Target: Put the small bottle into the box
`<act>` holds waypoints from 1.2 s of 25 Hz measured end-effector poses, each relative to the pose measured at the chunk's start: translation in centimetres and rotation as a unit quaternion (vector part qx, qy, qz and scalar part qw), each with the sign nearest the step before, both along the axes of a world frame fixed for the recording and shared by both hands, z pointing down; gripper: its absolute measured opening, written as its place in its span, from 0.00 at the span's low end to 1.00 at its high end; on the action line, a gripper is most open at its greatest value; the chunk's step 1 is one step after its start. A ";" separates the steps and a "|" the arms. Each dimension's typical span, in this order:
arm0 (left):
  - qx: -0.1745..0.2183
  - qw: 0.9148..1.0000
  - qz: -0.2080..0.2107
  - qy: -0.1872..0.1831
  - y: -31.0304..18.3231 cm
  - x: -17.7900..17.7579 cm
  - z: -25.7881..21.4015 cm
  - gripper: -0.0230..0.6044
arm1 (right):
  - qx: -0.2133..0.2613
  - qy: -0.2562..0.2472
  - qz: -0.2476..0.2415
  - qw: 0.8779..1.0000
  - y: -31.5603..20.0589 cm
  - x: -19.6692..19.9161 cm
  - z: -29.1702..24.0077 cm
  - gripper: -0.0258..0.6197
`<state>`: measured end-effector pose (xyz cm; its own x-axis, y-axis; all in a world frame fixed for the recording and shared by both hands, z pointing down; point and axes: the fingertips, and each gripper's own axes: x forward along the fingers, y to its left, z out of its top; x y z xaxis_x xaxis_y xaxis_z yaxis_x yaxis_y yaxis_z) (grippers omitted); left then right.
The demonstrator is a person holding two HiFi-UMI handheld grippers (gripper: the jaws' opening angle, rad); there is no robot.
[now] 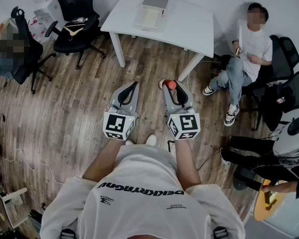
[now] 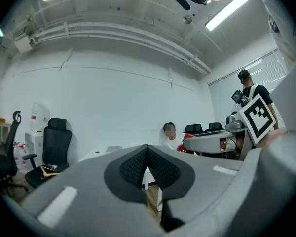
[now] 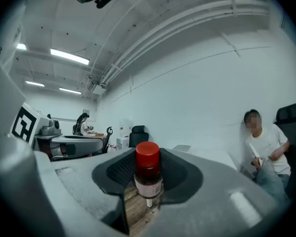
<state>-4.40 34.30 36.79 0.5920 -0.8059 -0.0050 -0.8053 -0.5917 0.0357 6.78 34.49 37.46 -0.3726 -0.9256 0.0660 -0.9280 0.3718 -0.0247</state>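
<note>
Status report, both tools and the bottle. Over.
Left tool shut, empty. Right tool shut on bottle. Box on table ahead, bottle not yet in. Nothing seen in the way.

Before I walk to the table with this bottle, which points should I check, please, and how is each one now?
1. Grip of right gripper on small bottle: ok.
2. Bottle upright, red cap on top: ok.
3. Free hand: left gripper empty, jaws together: ok.
4. Target: box in sight on white table ahead: ok.
5. Opening of box: cannot tell.
</note>
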 end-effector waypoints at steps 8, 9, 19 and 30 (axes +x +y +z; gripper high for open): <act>-0.006 1.000 -0.011 0.010 0.9 0.0 -0.1 0.04 | 0.003 -0.009 -0.001 1.000 0.9 0.4 -0.6 0.26; -0.006 1.000 -0.012 0.010 1.0 0.1 -0.1 0.04 | 0.003 -0.012 0.000 1.000 0.8 0.6 -0.7 0.26; -0.009 1.000 -0.025 0.003 1.7 1.6 0.6 0.04 | 0.004 -0.022 -0.008 1.000 0.8 2.4 -0.3 0.26; -0.012 0.999 -0.048 -0.003 3.0 2.9 1.2 0.04 | 0.006 -0.019 -0.030 0.999 1.1 3.3 0.6 0.26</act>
<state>-1.48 37.26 37.99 0.5125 -0.8585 0.0178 -0.8582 -0.5115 0.0438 10.08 35.61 38.02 -0.4301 -0.9019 0.0406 -0.9022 0.4278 -0.0546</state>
